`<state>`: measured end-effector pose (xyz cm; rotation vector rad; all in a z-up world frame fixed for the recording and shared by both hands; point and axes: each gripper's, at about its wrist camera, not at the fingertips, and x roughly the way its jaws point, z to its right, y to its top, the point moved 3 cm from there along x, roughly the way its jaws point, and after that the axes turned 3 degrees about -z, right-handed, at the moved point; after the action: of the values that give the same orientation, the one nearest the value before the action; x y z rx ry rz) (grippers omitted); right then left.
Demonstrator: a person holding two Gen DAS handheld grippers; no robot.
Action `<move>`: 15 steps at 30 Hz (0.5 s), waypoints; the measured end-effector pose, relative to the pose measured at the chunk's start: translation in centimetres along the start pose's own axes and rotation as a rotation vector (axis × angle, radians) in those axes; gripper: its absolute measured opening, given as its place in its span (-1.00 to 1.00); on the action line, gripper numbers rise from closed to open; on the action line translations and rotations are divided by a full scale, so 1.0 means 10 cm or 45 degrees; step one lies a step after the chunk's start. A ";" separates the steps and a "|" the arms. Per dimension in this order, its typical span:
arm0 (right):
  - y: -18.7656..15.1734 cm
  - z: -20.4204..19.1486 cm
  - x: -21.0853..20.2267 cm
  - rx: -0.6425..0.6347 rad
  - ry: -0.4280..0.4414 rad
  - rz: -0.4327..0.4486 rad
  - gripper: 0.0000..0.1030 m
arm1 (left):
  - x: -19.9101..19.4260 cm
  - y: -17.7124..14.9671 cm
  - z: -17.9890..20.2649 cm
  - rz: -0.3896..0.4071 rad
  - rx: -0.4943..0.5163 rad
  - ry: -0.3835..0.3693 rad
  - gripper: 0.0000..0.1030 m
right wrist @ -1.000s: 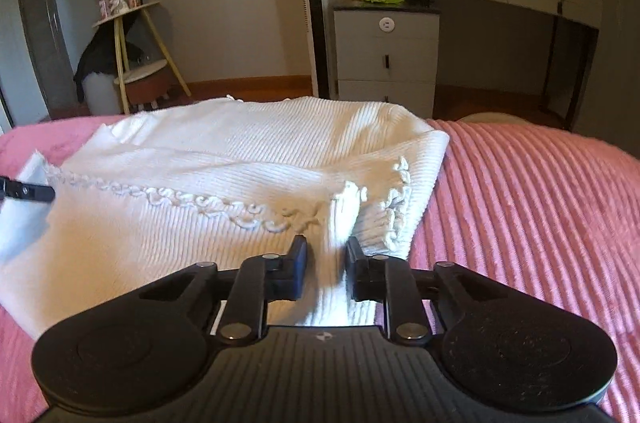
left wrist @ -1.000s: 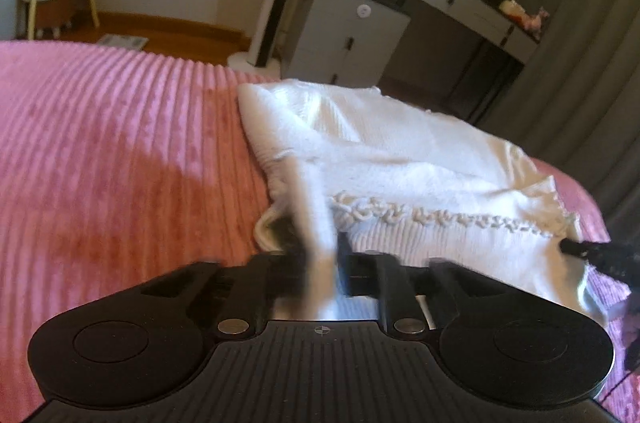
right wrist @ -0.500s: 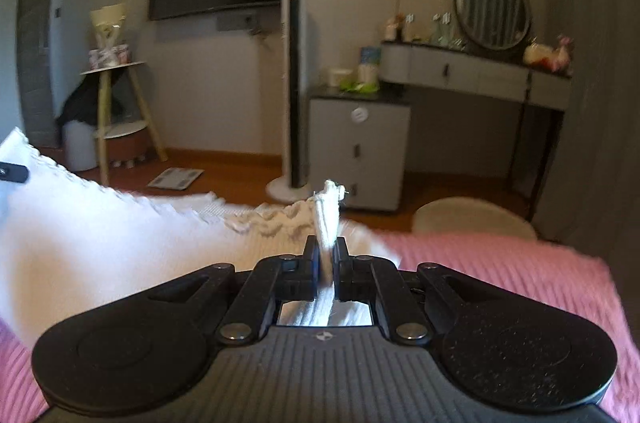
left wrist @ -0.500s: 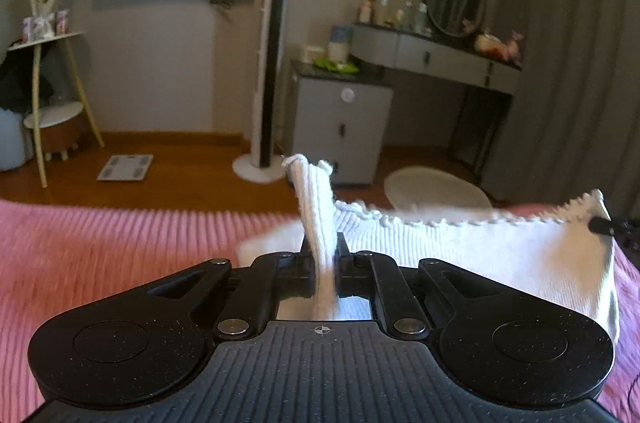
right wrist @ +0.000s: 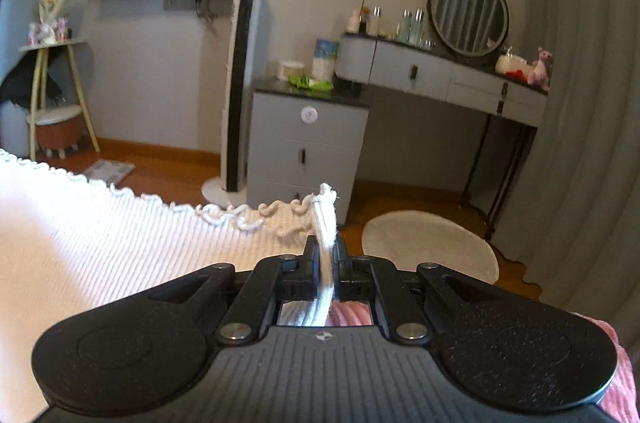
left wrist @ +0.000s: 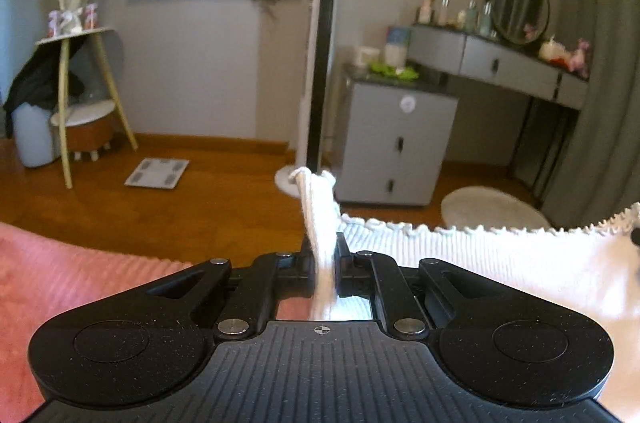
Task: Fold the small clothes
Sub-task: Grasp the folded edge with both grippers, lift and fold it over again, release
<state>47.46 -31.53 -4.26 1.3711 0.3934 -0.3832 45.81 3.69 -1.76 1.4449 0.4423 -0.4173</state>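
The left gripper (left wrist: pixel 325 250) is clamped on one corner of the white knit garment (left wrist: pixel 460 255), and the right gripper (right wrist: pixel 325 250) pinches the opposite corner, so its frilled edge hangs stretched between them above the pink bedspread (left wrist: pixel 72 263). Only a thin bunch sits in each pinch; uneven pulling could likely slip a corner free, skewing the fold. Beyond stands the grey dresser (right wrist: pixel 308 143).

Matte black speckled left gripper (left wrist: pixel 324 251), ribbed base, round side pads, silver screws, right gripper (right wrist: pixel 324 249) seemingly identical.
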 end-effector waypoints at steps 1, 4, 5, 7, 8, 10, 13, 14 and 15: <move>-0.04 -0.02 0.10 -0.009 -0.008 -0.021 -0.89 | 0.10 -0.05 0.00 -0.017 0.007 0.029 -0.79; -0.16 -0.05 0.32 -0.022 -0.033 -0.094 -0.89 | 0.34 -0.20 0.04 -0.073 0.064 0.084 -0.78; -0.20 -0.06 0.39 -0.024 -0.036 -0.123 -0.89 | 0.40 -0.25 0.06 -0.098 0.076 0.093 -0.78; -0.27 -0.09 0.48 -0.037 -0.041 -0.178 -0.88 | 0.49 -0.37 0.07 -0.151 0.104 0.123 -0.77; -0.32 -0.11 0.52 -0.052 -0.045 -0.204 -0.87 | 0.52 -0.40 0.07 -0.165 0.110 0.130 -0.70; -0.36 -0.11 0.56 -0.056 -0.063 -0.246 -0.84 | 0.52 -0.43 0.06 -0.183 0.125 0.182 -0.52; -0.30 0.00 0.40 0.041 -0.098 -0.211 -0.40 | 0.40 -0.33 -0.03 -0.163 0.085 0.212 -0.22; -0.28 0.07 0.25 0.097 -0.100 -0.155 -0.40 | 0.30 -0.30 -0.09 -0.150 0.041 0.185 -0.18; -0.29 0.15 0.07 0.165 -0.089 -0.103 -0.39 | 0.15 -0.29 -0.16 -0.137 -0.024 0.131 -0.15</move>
<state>46.72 -33.49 -6.86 1.4667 0.3717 -0.5294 45.56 5.05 -5.12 1.4331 0.6074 -0.4246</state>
